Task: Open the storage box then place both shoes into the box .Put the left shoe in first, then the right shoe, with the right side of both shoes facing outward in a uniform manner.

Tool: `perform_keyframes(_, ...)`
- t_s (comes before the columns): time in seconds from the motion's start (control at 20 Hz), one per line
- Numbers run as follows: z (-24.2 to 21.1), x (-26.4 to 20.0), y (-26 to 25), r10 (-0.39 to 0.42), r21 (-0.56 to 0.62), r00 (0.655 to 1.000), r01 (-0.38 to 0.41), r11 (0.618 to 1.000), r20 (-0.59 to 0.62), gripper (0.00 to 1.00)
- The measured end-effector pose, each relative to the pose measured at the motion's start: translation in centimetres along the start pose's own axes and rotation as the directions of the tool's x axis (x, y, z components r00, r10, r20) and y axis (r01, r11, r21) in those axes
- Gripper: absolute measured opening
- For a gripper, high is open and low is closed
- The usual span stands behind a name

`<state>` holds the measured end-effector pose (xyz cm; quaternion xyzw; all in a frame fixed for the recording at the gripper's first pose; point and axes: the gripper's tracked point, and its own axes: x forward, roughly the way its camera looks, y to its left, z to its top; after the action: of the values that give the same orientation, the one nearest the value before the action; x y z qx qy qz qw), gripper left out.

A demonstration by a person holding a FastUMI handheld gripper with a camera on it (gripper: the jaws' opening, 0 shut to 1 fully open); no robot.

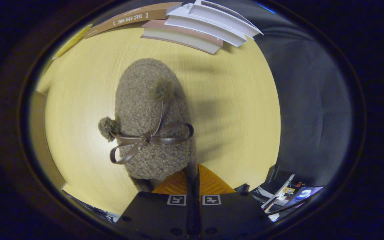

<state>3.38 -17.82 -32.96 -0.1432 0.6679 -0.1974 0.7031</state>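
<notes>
- Nearest the lens, the hand-held gripper (193, 180) has its two fingers drawn close together, with only a thin dark slit between them; they look to be pinching the rear rim of the shoe, though the contact itself is hidden.
- Just ahead of the fingers sits the shoe (152, 116), a fuzzy grey-brown slipper seen from above, its toe pointing away from the camera.
- Across its upper runs a brown bow (147, 140), with one pom-pom (108, 127) hanging off the left flank and another lying on top nearer the toe.
- Whether the shoe rests on the bench (232, 110) or is lifted above it cannot be told; a soft shadow falls to its right.
- Yellow wood-grain bench surface lies bare on both sides of the shoe, wider on the right, so there is open room that way.
- On the right the bench ends in a curved edge, and beyond it a dark floor (312, 106) drops away.
- Well beyond the toe, at the far edge, a stack of books (198, 28) lies fanned; a brown book (128, 18) lies just left of it.
- Along the left edge stands a brown panel (40, 140); what it belongs to is unclear.
- Low on the right, past the bench corner, sits some small clutter (288, 195).
</notes>
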Motion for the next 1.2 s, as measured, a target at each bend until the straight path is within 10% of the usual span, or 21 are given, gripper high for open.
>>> perform_keyframes(1.2,-2.4,-22.5,5.2,-0.26,0.014,0.94,0.263,0.965,0.219,0.03)
